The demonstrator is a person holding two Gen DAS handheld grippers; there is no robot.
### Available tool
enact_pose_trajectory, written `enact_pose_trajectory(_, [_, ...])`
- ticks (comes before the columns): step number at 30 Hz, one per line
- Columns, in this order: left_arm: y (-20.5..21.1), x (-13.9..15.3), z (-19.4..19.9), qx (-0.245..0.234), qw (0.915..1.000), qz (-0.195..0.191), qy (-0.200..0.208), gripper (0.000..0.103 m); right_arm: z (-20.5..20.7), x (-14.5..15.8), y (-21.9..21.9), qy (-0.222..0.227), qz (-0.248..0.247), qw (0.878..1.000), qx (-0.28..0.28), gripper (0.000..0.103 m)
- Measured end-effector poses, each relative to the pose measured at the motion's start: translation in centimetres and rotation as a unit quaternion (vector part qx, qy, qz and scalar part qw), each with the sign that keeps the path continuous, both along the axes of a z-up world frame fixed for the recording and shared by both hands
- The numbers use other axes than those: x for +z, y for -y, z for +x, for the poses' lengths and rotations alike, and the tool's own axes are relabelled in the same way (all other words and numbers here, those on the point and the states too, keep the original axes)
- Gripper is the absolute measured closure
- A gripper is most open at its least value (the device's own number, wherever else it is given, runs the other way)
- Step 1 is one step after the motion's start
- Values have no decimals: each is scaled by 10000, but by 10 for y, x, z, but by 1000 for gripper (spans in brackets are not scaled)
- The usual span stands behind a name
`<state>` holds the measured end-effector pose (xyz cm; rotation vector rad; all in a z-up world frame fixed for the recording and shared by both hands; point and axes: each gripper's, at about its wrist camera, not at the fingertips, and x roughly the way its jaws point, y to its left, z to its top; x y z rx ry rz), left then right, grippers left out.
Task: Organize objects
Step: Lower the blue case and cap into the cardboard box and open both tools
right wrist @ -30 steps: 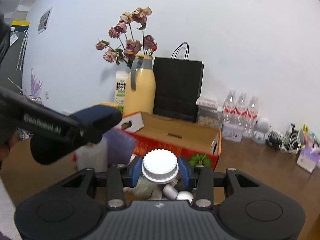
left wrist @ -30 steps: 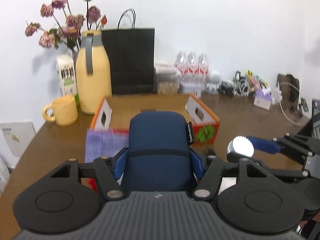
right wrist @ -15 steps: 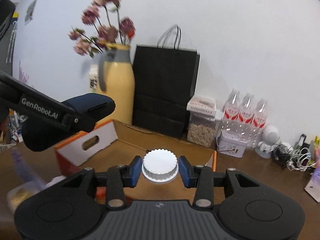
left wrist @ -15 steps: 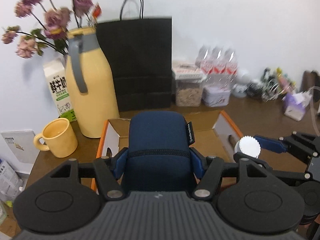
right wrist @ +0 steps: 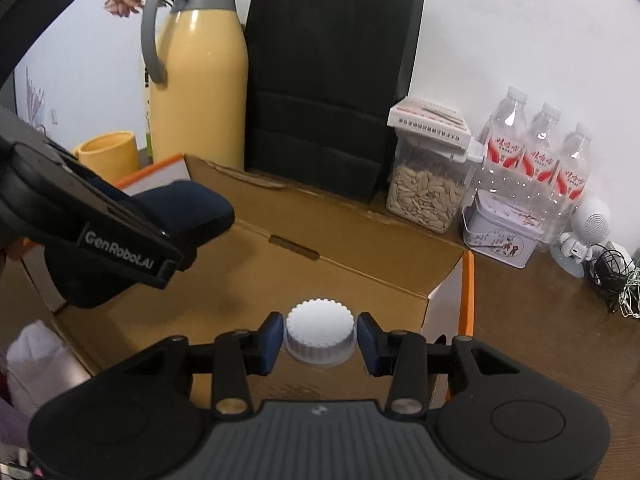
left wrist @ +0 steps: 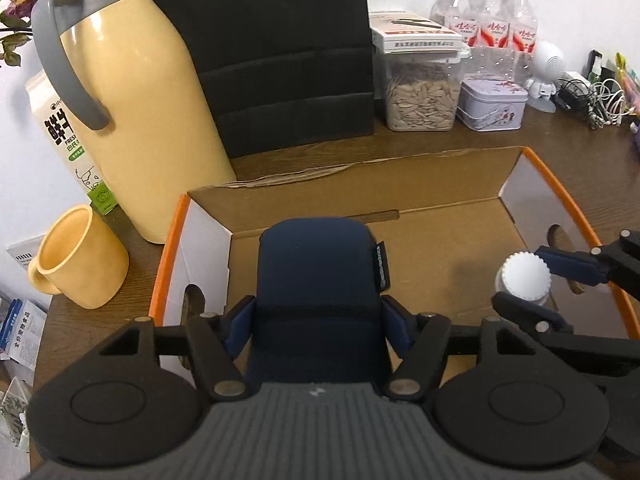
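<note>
A navy blue soft case [left wrist: 316,280] sits between the pads of my left gripper [left wrist: 319,316], which hangs over the left half of an open cardboard box with orange edges [left wrist: 440,240]. Its jaws are opening, and the pads still touch the case's sides. The right wrist view shows the same case [right wrist: 188,208] held clear of the box floor [right wrist: 340,256]. My right gripper [right wrist: 320,340] holds a small bottle with a white ribbed cap [right wrist: 320,328] over the box's right end. Its jaws are opening too, with the bottle between them. The bottle's cap [left wrist: 524,280] also shows from the left.
Behind the box stand a yellow jug [left wrist: 132,112], a black paper bag [left wrist: 280,52], a seed container [left wrist: 420,96], a tin [left wrist: 492,108] and water bottles [left wrist: 488,20]. A yellow mug [left wrist: 76,260] sits left of the box. Tangled cables [right wrist: 612,276] lie at the right.
Both grippers have moved forward over the open box and tipped downward, so the box floor now fills the view. The purple cloth at the box's front has left both views.
</note>
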<state>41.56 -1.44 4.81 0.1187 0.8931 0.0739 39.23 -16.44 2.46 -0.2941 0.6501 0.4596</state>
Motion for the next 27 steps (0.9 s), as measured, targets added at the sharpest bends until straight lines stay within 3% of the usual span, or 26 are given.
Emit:
enact_pose_trajectory(1, [0, 0, 0, 32, 10000, 29, 68, 20, 2, -2, 0, -8, -7, 10000, 2, 55])
enact_pose_trajectory(2, [-1, 2, -2, 45, 9999, 55, 147, 7, 3, -3, 1, 4, -1, 10000, -19, 41])
enact_pose_trajectory(3, [-1, 4, -3, 54, 9997, 68, 248, 0, 2, -3, 1, 28, 4, 10000, -38, 24])
enact_pose_trajectory(5, [0, 9, -7, 65, 9991, 93, 413, 0, 1, -2, 2, 69, 47, 10000, -48, 4])
enact_pose_trajectory(6, [0, 11, -9, 45, 9989, 85, 461, 0, 0, -2, 3, 91, 79, 9999, -47, 0])
enact_pose_trajectory(17, [-3, 41, -39, 83, 9964, 28, 847, 0, -27, 22, 6, 385, 132, 9991, -100, 0])
enact_pose_trajectory(27, [-10, 73, -109, 47, 9907, 2, 1358, 0, -85, 52, 13, 763, 237, 9966, -224, 0])
